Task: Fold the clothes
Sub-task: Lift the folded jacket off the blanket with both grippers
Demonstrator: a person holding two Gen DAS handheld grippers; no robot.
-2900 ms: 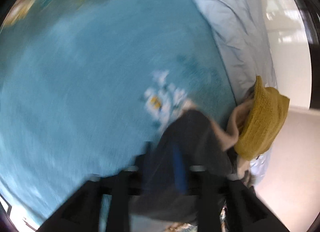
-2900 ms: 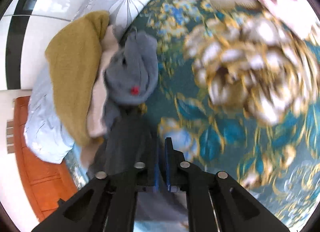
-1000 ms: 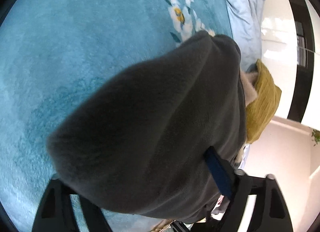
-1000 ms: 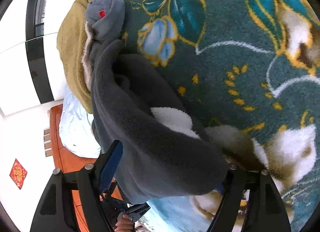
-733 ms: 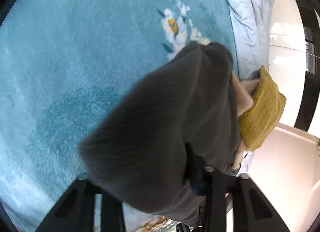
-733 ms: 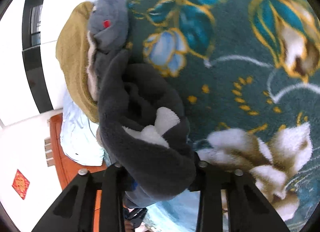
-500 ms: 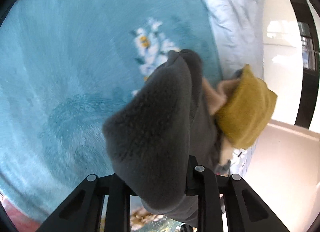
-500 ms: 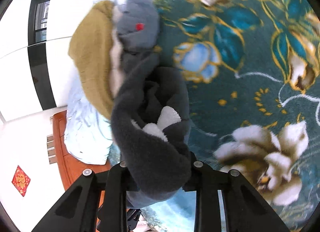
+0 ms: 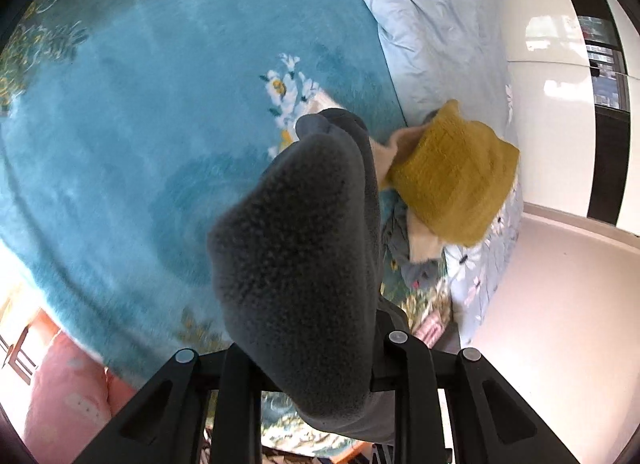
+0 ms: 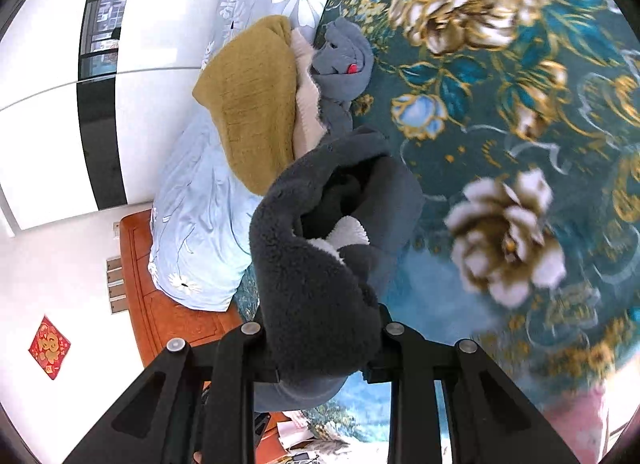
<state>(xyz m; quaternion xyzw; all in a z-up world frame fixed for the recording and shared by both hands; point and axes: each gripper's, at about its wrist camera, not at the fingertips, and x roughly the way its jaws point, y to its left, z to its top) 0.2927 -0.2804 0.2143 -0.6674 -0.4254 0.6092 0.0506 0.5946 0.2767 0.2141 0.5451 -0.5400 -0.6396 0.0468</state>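
Note:
A dark grey fleece garment hangs from my left gripper, which is shut on it. The same garment is bunched in my right gripper, also shut on it, with a white lining patch showing. The fleece hides both sets of fingertips. It is lifted above the floral blanket. Behind it lies a pile with a mustard knit, a cream piece and a lighter grey garment.
The bed is covered by a teal blanket with flowers. A pale blue pillow lies beside the clothes pile. A wooden headboard and white wall lie beyond. A pink cloth sits at the bed edge.
Both grippers closed on the dark fleece and lifted it up and back. The garment now hangs narrower and higher above the blanket, and more of the bed shows.

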